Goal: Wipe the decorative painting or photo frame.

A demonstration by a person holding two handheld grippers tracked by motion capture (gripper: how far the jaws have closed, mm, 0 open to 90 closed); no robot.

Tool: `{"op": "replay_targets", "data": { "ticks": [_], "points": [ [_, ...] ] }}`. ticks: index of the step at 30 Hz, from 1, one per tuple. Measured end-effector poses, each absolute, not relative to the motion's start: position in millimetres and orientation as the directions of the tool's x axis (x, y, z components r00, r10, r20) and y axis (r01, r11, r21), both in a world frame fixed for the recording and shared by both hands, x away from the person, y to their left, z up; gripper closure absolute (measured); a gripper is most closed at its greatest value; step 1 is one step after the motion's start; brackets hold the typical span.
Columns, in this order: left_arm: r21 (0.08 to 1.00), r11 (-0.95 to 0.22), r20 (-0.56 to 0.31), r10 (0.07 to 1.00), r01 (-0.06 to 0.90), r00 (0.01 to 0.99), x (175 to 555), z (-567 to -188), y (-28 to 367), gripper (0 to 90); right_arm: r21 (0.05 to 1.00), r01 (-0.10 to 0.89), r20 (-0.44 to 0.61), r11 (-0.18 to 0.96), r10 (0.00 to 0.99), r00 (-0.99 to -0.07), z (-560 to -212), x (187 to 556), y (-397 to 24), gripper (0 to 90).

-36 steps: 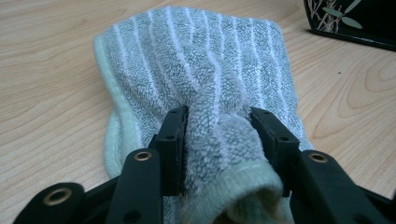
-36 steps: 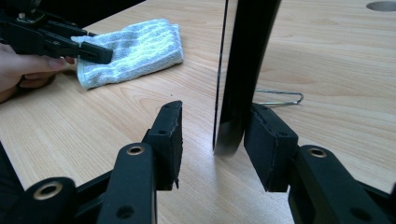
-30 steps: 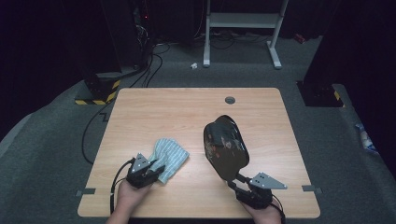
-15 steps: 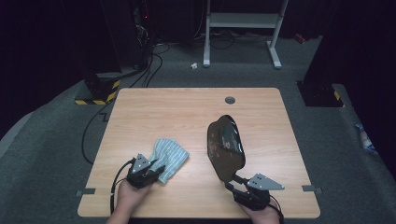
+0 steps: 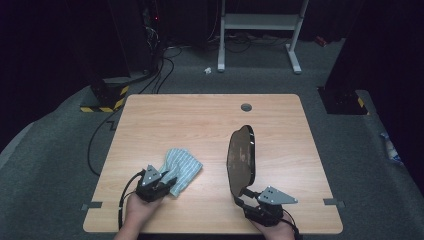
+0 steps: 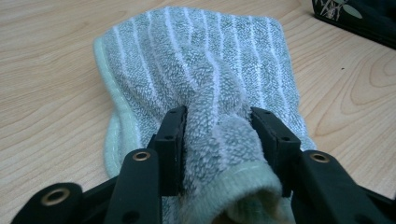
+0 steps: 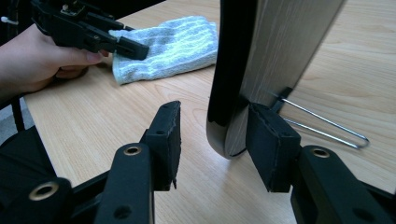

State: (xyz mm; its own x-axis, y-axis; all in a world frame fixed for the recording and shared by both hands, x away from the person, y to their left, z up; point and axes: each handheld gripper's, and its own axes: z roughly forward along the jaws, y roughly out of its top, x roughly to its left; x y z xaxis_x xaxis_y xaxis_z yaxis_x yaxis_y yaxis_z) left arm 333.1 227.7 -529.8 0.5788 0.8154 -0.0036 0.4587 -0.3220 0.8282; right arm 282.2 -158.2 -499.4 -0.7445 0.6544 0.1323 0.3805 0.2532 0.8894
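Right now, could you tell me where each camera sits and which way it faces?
High view: above the person's side, looking forward and down on the table; both hands, left gripper, right gripper.
Left gripper view: on the left gripper, looking along its jaws, shut on the striped towel.
Right gripper view: on the right gripper, facing the upright tray; pads apart, having just opened.
Shared: towel and tray appear in every view.
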Motion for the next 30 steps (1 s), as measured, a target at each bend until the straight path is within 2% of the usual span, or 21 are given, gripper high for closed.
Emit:
{"op": "replay_targets", "data": {
  "ticks": [30],
  "points": [
    [0.827,-0.338,0.011,0.809,0.45,0.587,330.9,-529.7,226.8,58.1,0.888,0.349,0.117,0.3,0.586,-0.802,-502.9,294.1,-116.5,52.7]
  ]
}}
